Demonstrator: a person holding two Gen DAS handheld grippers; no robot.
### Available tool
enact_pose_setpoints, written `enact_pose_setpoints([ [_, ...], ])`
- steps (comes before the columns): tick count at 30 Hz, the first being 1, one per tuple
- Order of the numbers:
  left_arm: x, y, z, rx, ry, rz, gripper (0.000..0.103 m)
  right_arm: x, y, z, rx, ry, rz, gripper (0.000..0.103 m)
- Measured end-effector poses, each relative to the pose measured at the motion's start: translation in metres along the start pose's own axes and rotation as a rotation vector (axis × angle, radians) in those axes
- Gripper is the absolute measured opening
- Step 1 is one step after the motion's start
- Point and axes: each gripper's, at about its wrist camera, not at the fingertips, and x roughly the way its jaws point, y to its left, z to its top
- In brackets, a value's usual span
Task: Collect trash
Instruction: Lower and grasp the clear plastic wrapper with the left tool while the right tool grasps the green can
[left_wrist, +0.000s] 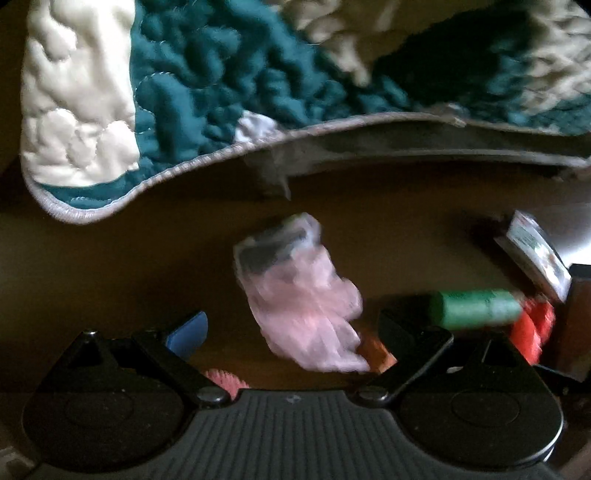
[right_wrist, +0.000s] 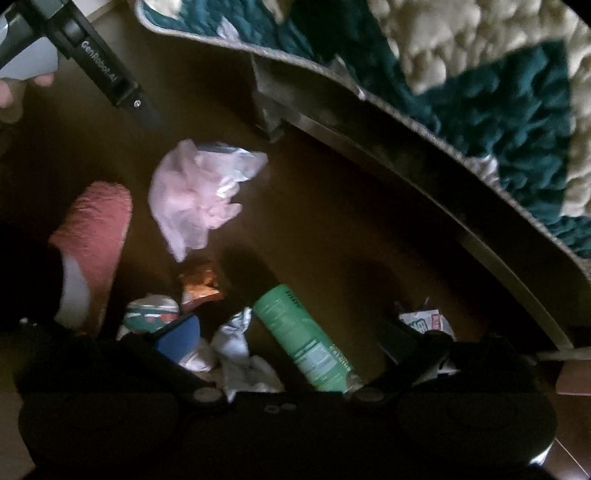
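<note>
A crumpled pale pink plastic bag (left_wrist: 299, 295) lies on the dark brown floor beside the bed. My left gripper (left_wrist: 295, 321) is open and low over it, its fingers spread on either side and nothing clamped. The same bag (right_wrist: 195, 192) shows further off in the right wrist view. My right gripper (right_wrist: 291, 328) is open, with a green bottle (right_wrist: 303, 339) lying on its side between the fingers, untouched. Around it lie white crumpled paper (right_wrist: 236, 347), an orange snack wrapper (right_wrist: 199, 284) and a small printed carton (right_wrist: 424, 321). The left wrist view is blurred.
A teal and cream quilt (left_wrist: 207, 85) hangs off the bed edge (right_wrist: 369, 147) over the floor. A pink slipper (right_wrist: 92, 251) sits at left. The left tool's black body (right_wrist: 107, 74) and a hand (right_wrist: 11, 96) are at top left. A red item (left_wrist: 532, 328) lies by the bottle (left_wrist: 476, 308).
</note>
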Motion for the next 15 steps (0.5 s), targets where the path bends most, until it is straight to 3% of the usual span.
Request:
enact_pose_setpoints([
  [3, 0.019, 0.002, 0.002, 0.004, -0.053, 0.014, 0.099, 0.019, -0.008, 0.000, -0.009, 0.002, -0.016, 0.101],
  [11, 0.066, -0.004, 0.019, 0.052, -0.104, 0.085, 0.099, 0.063, -0.018, -0.002, -0.045, 0.082, -0.009, 0.098],
  [15, 0.087, -0.011, 0.022, 0.103, -0.129, 0.116, 0.099, 0.079, -0.018, -0.004, -0.048, 0.106, -0.008, 0.088],
])
